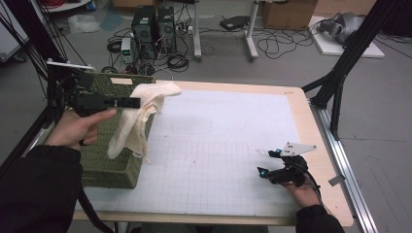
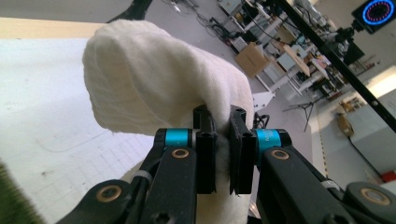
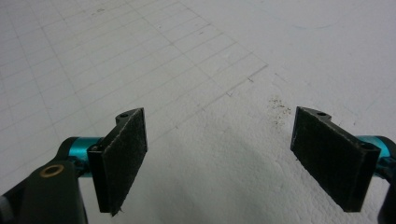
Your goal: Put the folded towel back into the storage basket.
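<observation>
Left gripper [image 2: 222, 140] pinching my cream knitted cloth [image 2: 154, 79] | soft, light, drooping below jaws | right gripper [image 3: 219, 158] wide, idle | I'd grab bunched folds.

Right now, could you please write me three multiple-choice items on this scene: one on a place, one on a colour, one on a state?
1. Where does the basket stand?
A. at the table's left edge
B. at the table's right edge
C. on the floor

2. What colour is the cloth?
A. green
B. cream
C. blue

3. How do the jaws of the right hand-held gripper stand?
A. shut on the cloth
B. shut on nothing
C. wide apart with nothing between them

Answers:
1. A, as the high view shows the green basket on the table at its left edge.
2. B, as the left hand-held gripper pinches a cream cloth that hangs over the basket's side.
3. C, as the right gripper view shows bare mat between its spread pads.
</observation>
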{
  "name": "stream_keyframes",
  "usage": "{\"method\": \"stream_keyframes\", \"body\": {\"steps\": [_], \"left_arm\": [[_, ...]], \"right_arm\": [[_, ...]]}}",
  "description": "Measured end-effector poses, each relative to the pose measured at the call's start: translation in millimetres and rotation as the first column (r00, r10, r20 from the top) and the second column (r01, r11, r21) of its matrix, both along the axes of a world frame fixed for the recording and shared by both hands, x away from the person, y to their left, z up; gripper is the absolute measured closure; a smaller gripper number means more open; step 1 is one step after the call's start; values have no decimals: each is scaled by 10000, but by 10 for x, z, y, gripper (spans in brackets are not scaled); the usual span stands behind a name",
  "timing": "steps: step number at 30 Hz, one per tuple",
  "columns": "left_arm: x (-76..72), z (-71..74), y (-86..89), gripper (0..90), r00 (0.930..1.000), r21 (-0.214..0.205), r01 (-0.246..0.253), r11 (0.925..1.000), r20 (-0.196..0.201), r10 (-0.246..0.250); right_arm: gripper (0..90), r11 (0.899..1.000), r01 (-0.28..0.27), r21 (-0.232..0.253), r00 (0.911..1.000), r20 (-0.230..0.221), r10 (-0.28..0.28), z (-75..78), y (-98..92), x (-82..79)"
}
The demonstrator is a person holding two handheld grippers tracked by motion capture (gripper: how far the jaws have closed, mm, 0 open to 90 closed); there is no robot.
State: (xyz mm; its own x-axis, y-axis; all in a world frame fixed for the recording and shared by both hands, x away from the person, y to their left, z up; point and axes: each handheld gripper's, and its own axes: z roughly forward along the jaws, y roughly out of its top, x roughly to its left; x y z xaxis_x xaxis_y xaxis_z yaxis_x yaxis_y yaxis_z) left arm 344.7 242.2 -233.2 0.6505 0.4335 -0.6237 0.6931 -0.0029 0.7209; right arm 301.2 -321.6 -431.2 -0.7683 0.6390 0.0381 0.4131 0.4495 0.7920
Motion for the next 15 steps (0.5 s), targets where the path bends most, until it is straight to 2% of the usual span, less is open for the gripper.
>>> {"method": "stream_keyframes", "body": {"steps": [3, 7, 9, 15], "left_arm": [[-7, 1, 134, 830, 9996, 111, -262, 9996, -129, 263], [-18, -23, 316, 830, 9974, 24, -678, 9977, -228, 679], [-24, -41, 378, 830, 9957, 147, -871, 9961, -307, 875], [-21, -96, 527, 830, 9922, 98, -1166, 9931, -440, 1169]], "right_arm": [[178, 10000, 1, -11, 10000, -46, -1, -9, 7, 7], [178, 10000, -32, -73, 10000, -84, 31, -18, 12, 16], [179, 10000, -22, -95, 10000, -91, 21, -24, 16, 20], [179, 10000, 14, 10, 9999, -131, -14, -30, 27, 43]]}}
